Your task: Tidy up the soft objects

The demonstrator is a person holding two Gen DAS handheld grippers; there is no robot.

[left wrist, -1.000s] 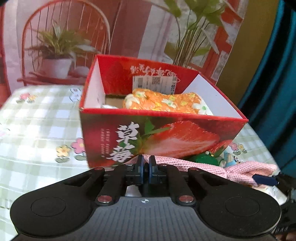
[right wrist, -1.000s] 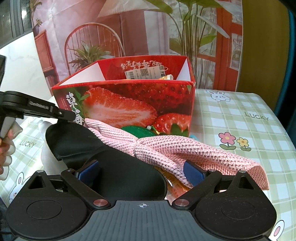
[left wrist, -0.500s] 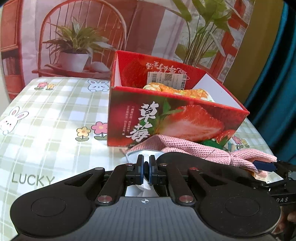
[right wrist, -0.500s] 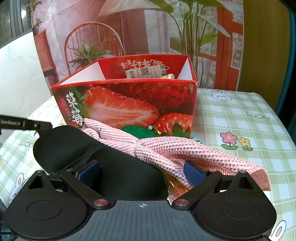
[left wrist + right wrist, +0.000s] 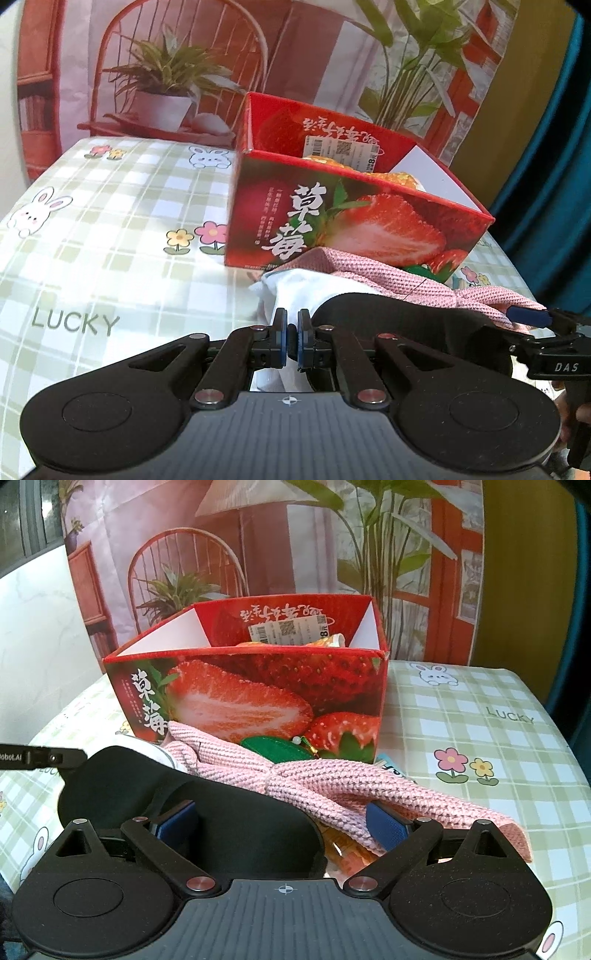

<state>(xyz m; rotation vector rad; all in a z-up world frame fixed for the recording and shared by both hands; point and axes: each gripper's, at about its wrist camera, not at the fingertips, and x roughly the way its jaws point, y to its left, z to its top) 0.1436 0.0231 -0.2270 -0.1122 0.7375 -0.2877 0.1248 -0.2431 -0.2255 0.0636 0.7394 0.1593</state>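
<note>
The left tongs (image 5: 291, 339) pinch the edge of a black padded eye mask (image 5: 406, 325). The right tongs (image 5: 284, 823) stand wide apart over it. The mask's long axis runs left to right, near a pink knitted cloth (image 5: 332, 786) and a red strawberry-print cardboard box (image 5: 258, 698). The green checked bench (image 5: 92, 240) lies open to the left.

Backdrop (image 5: 295, 55) behind the counter (image 5: 110, 221) was a printed scene: a red wire chair (image 5: 184, 565), a potted plant (image 5: 166, 85), tall green leaves and red window frames. A teal curtain (image 5: 554, 147) hung off to the side, next to a mustard-yellow wall (image 5: 524, 572). The counter had a green checked cloth with bunnies and flowers. Soft daylight overall.
</note>
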